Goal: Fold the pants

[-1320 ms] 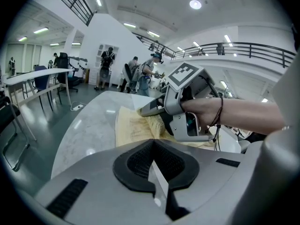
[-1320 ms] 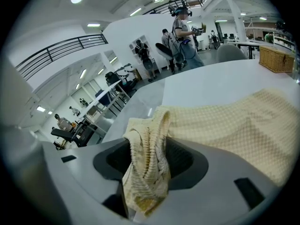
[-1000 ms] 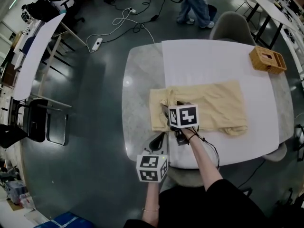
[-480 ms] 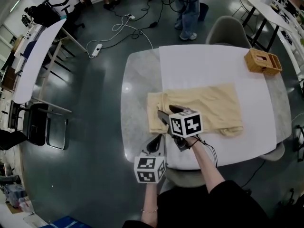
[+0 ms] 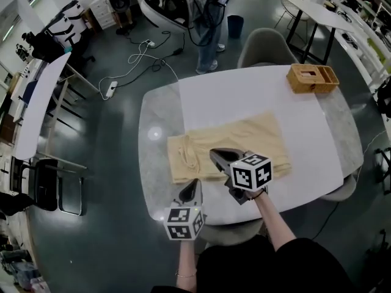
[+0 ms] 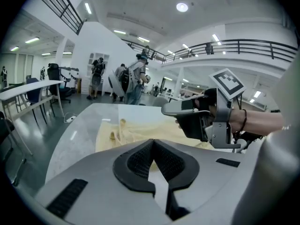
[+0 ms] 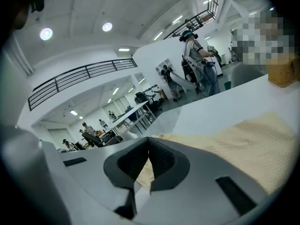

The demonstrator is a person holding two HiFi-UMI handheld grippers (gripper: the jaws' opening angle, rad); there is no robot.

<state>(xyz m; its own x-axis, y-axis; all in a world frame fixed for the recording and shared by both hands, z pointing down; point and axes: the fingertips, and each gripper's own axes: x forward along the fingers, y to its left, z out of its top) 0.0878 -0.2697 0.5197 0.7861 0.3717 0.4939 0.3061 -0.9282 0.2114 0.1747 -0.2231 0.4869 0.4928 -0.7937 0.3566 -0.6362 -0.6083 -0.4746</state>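
"While I look down from my head, where are the pants [image 5: 244, 140]?"
"Flat on the table [image 5: 156, 163]. My right tongs [image 5: 214, 154] are over them, and my left tongs [image 5: 195, 183] are by the near edge."
"Left view?"
"Jaws together, empty, pants beyond."
"Right view?"
"Jaws have just closed, tips meeting, nothing pinched. The pants are spread ahead."

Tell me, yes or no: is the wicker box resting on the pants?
No, the wicker box stands apart from the pants, near the table's far right corner.
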